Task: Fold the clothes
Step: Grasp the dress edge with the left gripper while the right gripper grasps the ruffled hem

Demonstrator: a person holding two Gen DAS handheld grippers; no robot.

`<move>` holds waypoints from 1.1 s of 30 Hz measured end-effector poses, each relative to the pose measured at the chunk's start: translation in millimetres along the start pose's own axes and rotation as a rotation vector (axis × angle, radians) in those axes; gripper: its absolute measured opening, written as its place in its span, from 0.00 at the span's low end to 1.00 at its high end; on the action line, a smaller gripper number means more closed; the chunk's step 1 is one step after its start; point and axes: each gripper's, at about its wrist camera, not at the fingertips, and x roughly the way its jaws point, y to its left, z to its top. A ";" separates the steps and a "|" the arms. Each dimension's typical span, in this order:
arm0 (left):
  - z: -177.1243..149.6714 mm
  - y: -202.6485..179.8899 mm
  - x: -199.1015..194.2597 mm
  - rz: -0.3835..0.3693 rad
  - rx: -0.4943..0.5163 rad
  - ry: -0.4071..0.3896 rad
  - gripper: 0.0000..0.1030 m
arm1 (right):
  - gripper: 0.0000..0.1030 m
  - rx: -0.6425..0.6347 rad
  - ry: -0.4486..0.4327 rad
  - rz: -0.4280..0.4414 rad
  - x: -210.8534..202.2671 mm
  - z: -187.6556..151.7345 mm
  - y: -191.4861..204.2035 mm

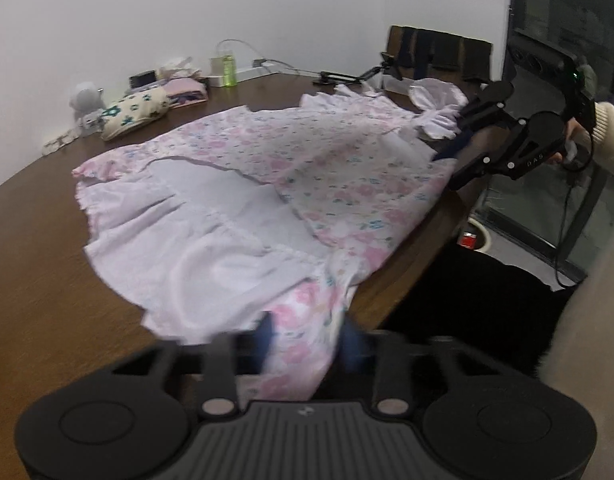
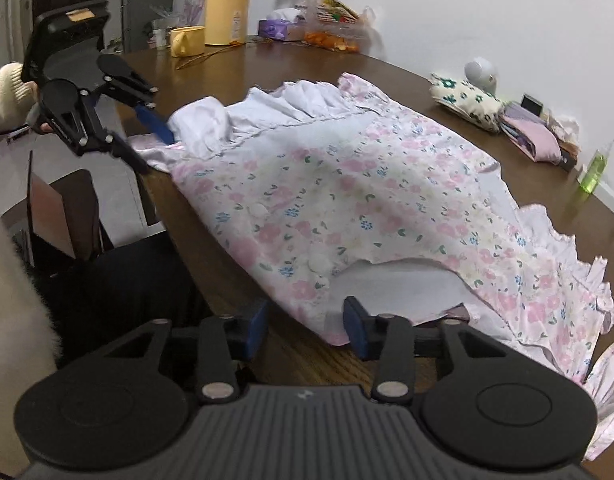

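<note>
A pink floral dress [image 1: 307, 168] [image 2: 347, 184] with a white lining and frilled hem lies spread on the brown wooden table [image 1: 47, 260] [image 2: 235, 60]. Its near side hangs over the table's edge. My left gripper [image 1: 309, 340] [image 2: 157, 152] is at the hem end, fingers apart, with a fold of floral cloth lying loosely between them; this view is blurred. My right gripper [image 2: 307, 320] [image 1: 451, 148] is at the bodice end beside a white sleeve [image 1: 439, 120]. It is open too, and the dress's edge sits in the gap between its blue fingers [image 2: 357, 320].
Along the wall side stand a floral pouch [image 1: 131, 112] [image 2: 463, 100], folded pink cloth [image 2: 535, 136], a green bottle [image 1: 229, 68] [image 2: 593, 172] and a white toy [image 1: 85, 100]. A yellow flask [image 2: 227, 4], a mug [image 2: 185, 40] and a tissue box [image 2: 275, 28] crowd one end. A chair [image 1: 439, 52] stands behind.
</note>
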 end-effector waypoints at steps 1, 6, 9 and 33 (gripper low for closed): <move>1.0 4.1 -0.5 -0.006 -0.009 0.004 0.06 | 0.08 0.008 0.002 0.009 0.6 0.0 -2.3; 12.3 9.7 -10.3 -0.051 0.009 -0.007 0.01 | 0.04 0.037 0.007 0.064 -2.7 2.4 -11.6; 30.8 19.5 -19.4 -0.050 0.051 -0.023 0.01 | 0.03 0.079 -0.038 0.087 -11.8 10.6 -26.3; 50.2 95.0 -8.6 0.058 -0.143 -0.066 0.54 | 0.37 0.123 -0.120 -0.239 31.3 65.7 -93.7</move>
